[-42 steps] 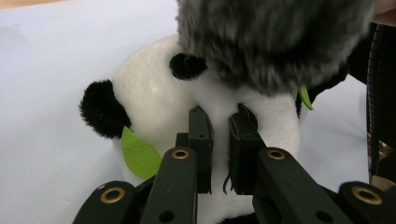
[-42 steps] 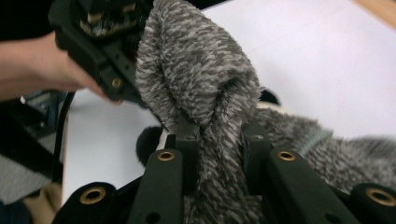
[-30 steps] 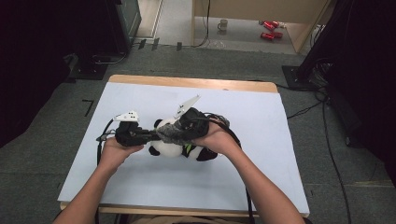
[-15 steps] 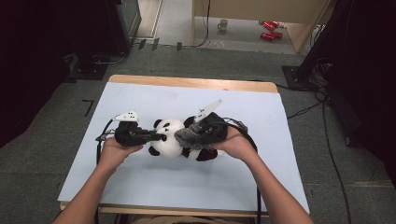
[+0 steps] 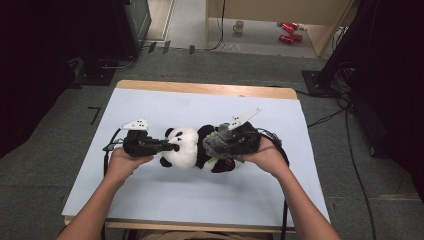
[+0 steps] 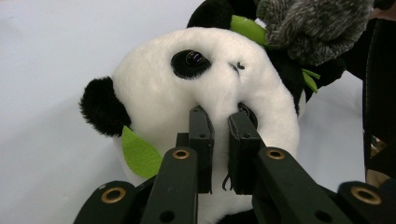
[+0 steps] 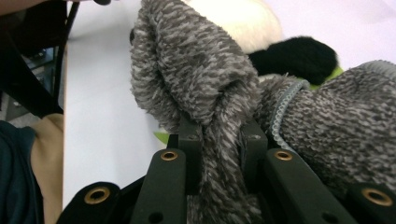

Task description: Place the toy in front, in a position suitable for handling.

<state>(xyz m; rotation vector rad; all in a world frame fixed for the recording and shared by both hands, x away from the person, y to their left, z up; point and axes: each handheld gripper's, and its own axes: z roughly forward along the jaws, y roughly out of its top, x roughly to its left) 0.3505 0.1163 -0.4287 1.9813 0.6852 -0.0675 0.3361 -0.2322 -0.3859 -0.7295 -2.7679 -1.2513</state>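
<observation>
A black and white panda plush (image 5: 182, 147) lies on its side in the middle of the pale blue table top (image 5: 150, 105). My left gripper (image 5: 172, 146) comes in from the left, and its jaws (image 6: 219, 122) are shut on the fur of the panda's muzzle (image 6: 205, 88). From the right, my right gripper (image 5: 220, 146) is shut on a fuzzy grey knitted fabric piece (image 5: 212, 140). That fabric (image 7: 196, 70) bunches up between and over the jaws (image 7: 219, 130) and hangs over the panda's black body (image 7: 299, 56). The grey fabric (image 6: 313, 23) also appears behind the panda's head.
Green felt leaves (image 6: 140, 154) stick out of the panda. Cables trail from both grippers over the table's front. A wooden edge (image 5: 200, 87) runs along the table's far side. A mug (image 5: 239, 26) and red items (image 5: 287, 31) lie on the floor beyond.
My right hand has moved to the right with the grey fabric, off the panda's head and toward its body, so the white head shows. The left gripper has stayed put.
</observation>
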